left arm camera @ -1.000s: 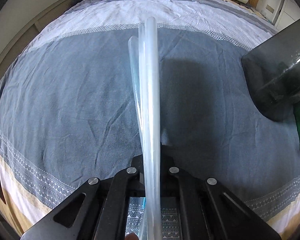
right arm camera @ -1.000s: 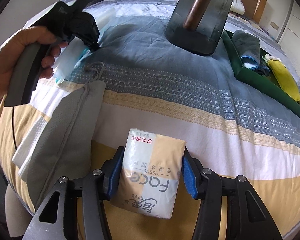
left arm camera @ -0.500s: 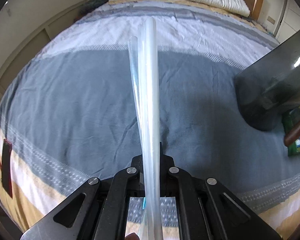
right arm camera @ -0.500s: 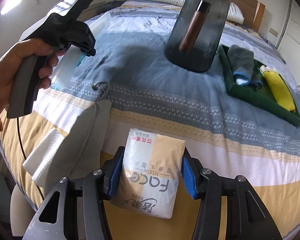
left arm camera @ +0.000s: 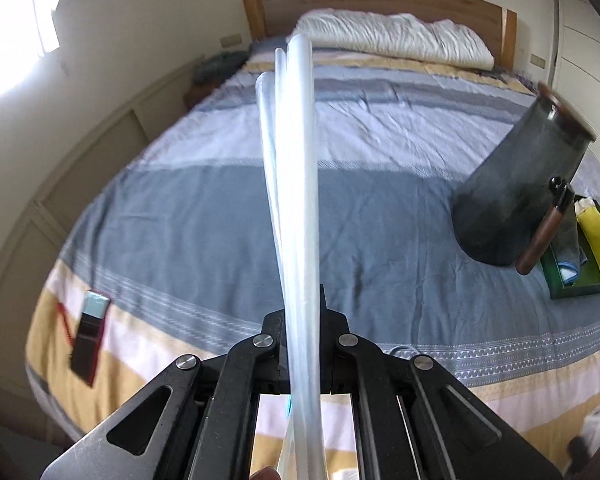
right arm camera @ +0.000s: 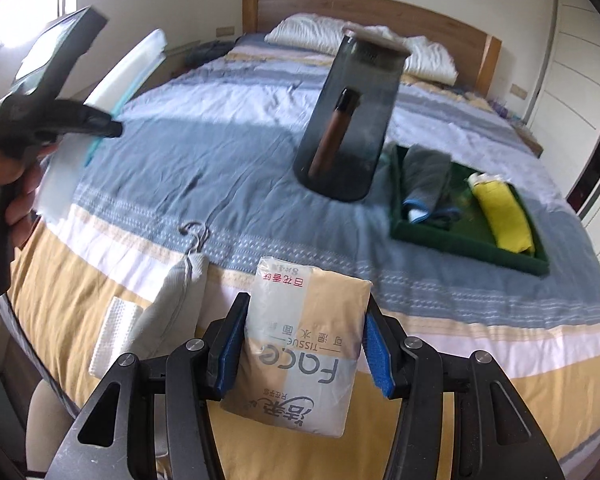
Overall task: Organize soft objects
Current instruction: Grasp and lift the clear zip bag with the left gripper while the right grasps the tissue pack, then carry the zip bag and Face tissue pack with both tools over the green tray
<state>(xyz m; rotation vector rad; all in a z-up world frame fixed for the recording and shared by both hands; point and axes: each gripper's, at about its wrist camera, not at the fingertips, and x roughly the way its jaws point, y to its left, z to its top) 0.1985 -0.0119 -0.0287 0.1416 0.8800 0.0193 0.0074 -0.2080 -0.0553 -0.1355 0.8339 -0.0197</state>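
My left gripper [left arm camera: 302, 340] is shut on a flat translucent plastic pack [left arm camera: 296, 184], seen edge-on and held above the bed. From the right wrist view the left gripper [right arm camera: 100, 128] is at the upper left with the same pack [right arm camera: 128, 76]. My right gripper [right arm camera: 304, 344] is shut on a tissue pack [right arm camera: 304, 344] over the bed's near edge. A green tray [right arm camera: 460, 240] on the bed's right holds a grey cloth [right arm camera: 426, 176] and a yellow cloth [right arm camera: 500, 212]; the tray also shows in the left wrist view [left arm camera: 576, 290].
A dark glass jug [right arm camera: 352, 120] with a wooden handle stands on the striped bedspread [left arm camera: 180, 220] next to the tray. A grey drawstring bag [right arm camera: 172, 300] and a white cloth [right arm camera: 112, 332] hang at the bed's near edge. Pillows [left arm camera: 392, 38] lie by the headboard.
Both grippers have risen and tilted up, so the headboard and walls now show. The left gripper still holds the plastic pack and the right still holds the tissue pack.
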